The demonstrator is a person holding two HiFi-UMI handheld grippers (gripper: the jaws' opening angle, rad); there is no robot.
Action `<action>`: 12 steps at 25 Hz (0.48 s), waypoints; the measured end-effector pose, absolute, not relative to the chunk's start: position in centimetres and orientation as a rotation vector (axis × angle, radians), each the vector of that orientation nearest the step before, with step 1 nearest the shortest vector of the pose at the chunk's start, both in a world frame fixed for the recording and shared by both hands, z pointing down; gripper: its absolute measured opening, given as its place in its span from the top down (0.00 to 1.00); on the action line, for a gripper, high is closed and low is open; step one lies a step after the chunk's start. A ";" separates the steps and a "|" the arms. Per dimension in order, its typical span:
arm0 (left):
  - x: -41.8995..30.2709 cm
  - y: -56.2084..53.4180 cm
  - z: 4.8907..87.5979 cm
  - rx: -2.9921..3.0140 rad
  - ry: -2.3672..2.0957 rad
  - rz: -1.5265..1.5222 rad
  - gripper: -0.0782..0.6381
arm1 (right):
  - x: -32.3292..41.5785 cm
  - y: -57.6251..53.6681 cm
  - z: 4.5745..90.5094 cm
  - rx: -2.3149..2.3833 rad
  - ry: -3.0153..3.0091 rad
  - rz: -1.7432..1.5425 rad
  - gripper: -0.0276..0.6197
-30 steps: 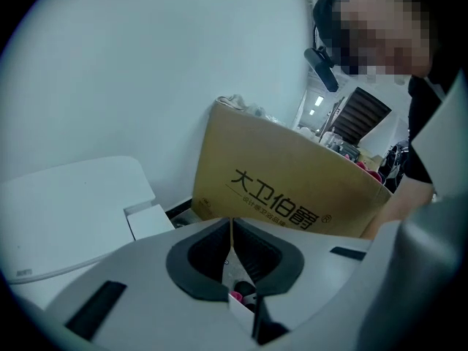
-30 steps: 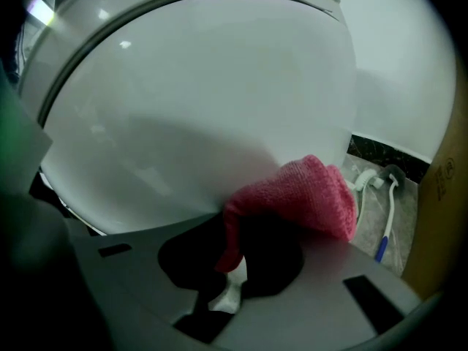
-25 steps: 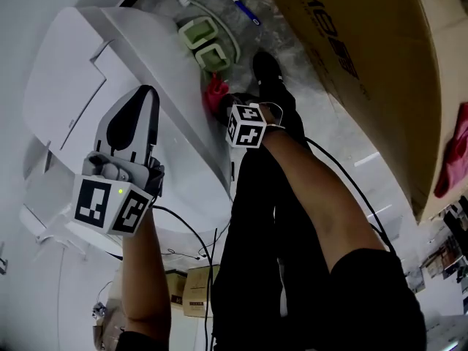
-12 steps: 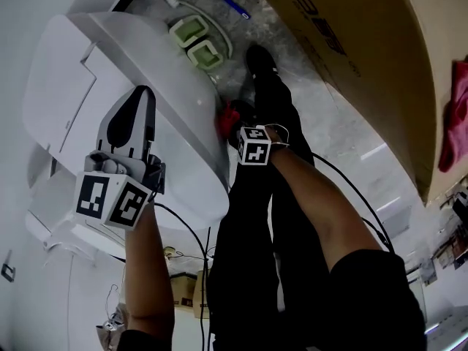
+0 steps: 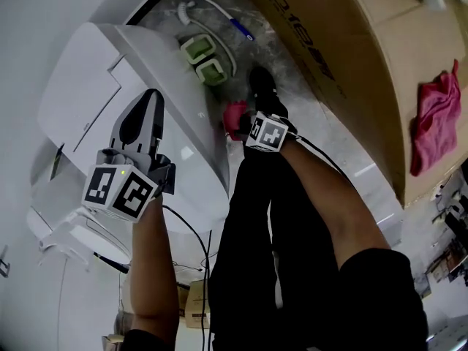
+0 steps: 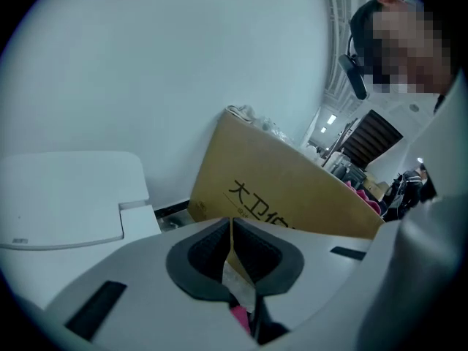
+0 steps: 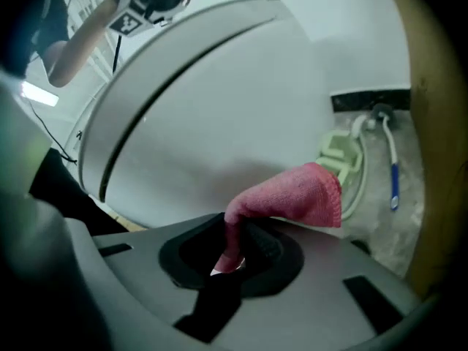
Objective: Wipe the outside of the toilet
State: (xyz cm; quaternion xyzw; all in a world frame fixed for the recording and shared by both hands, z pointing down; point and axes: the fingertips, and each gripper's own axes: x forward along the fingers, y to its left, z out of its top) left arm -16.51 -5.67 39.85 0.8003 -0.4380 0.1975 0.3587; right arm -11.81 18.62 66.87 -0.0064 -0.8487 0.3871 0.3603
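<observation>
"So, what is the right tool (image 7: 232, 251) doing?"

"Its jaws are clamped on a fold of the pink terry cloth (image 7: 292, 196), and the free end flops forward past the tips. Pinching it that way leaves a soft pad out front to rub with, I'd judge."

"And just beyond that?"

"The curved side of the white ceramic toilet (image 7: 205, 101). In the head view the right tool (image 5: 245, 125) carries the cloth (image 5: 235, 115) low against the bowl's flank, beside the person's black-trousered leg (image 5: 256, 232). I can't confirm that the cloth actually presses on the surface."

"The other one?"

"The left tool (image 6: 230, 247) has its jaws together with nothing between them. It hovers above the toilet's top (image 5: 110, 86), seemingly parked out of the way while the right one wipes."

"What lies farther out from the right tool?"

"Ahead of it, on the grey floor (image 7: 380, 225), are a pale green and white plastic holder (image 7: 340, 156) and a white brush with a blue handle (image 7: 393, 174). To its right stands a large brown cardboard box (image 5: 351, 57) with a second pink rag (image 5: 433, 119) draped on it, well apart from the work."

"Has anything changed over the last second?"

"Yes. The cloth sat close under the green holder then. Now it is farther along the bowl, nearer the person, so the stroke seems to run from rear to front. The left tool has stayed closed above the top. The head has turned enough to bring the second rag fully into sight."
</observation>
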 end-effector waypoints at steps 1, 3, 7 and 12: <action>-16.8 -6.2 39.6 2.064 -1.138 0.511 0.86 | -11.5 15.6 65.9 0.047 -2.224 0.974 0.85; -17.1 -7.6 39.3 2.079 -1.149 0.531 0.86 | -11.1 9.2 64.0 0.167 -2.299 0.923 0.85; -17.6 -10.6 39.0 2.125 -1.168 0.589 0.87 | -11.4 -1.7 61.9 0.348 -2.383 0.806 0.85; -18.6 -14.1 39.9 2.130 -1.197 0.637 0.87 | -14.9 -10.4 62.5 0.408 -2.392 0.638 0.85</action>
